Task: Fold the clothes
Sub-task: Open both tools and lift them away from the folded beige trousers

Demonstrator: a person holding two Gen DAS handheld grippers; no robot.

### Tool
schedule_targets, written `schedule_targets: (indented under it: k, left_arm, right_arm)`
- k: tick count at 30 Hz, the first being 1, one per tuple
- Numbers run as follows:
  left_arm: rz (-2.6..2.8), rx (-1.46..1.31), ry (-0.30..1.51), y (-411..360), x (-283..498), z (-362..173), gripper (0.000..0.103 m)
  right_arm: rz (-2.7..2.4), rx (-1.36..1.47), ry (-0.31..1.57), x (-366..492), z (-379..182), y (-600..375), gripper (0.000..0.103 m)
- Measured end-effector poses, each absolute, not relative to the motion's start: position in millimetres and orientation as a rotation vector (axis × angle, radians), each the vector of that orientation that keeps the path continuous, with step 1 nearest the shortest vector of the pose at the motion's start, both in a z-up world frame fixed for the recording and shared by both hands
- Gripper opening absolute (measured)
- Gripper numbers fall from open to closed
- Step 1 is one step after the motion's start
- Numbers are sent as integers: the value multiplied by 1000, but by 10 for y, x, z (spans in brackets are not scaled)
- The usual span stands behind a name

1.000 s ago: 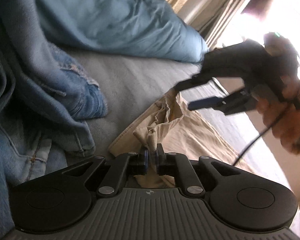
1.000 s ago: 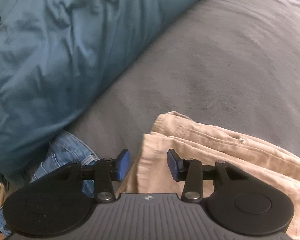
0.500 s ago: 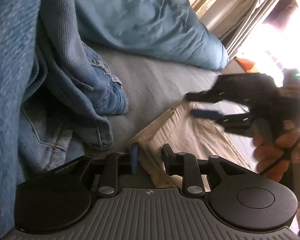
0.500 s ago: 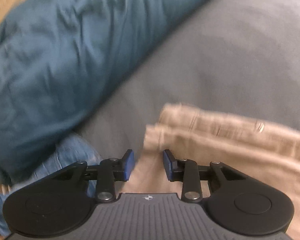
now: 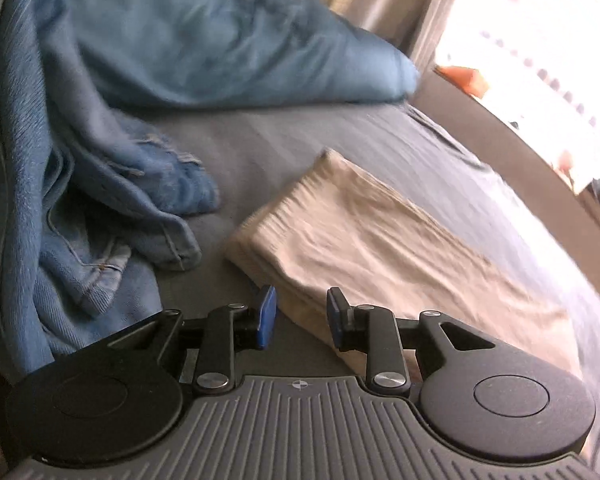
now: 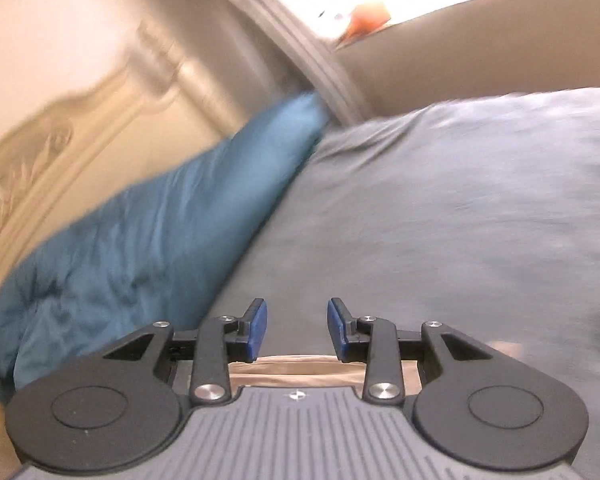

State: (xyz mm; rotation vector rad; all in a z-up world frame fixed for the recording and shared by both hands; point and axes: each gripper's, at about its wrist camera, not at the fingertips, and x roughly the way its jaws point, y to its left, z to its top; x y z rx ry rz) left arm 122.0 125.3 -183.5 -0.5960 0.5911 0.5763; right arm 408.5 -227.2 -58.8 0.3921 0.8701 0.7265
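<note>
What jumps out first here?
The folded tan trousers lying flat on the grey bed, just ahead of the open left gripper. A heap of blue jeans sits to their left, and a blue pillow lies behind.

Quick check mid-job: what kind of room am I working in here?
Most likely a bedroom. The clothes lie on a bed with a grey sheet, a blue pillow sits against a carved cream headboard, and a bright window is beyond the bed.

Bedroom: bed sheet (image 6: pixel 460 208), pillow (image 5: pixel 220 36), carved headboard (image 6: pixel 60 136).
</note>
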Motion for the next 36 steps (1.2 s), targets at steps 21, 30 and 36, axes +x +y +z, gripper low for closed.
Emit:
schedule_targets:
  k: [21,30,36]
  left_arm:
    - [585,-227,760,885,2226,-2041,27]
    - [588,-186,753,854,2237,-2057,28]
    - [499,-83,664,613,2283,-1659,27]
  right_arm:
    - [840,-95,909,2770,-1832,-2746,33]
    - [828,-118,839,2803,-1740,-2827,33]
    - [754,-22,917,2834,-2136,-2906,34]
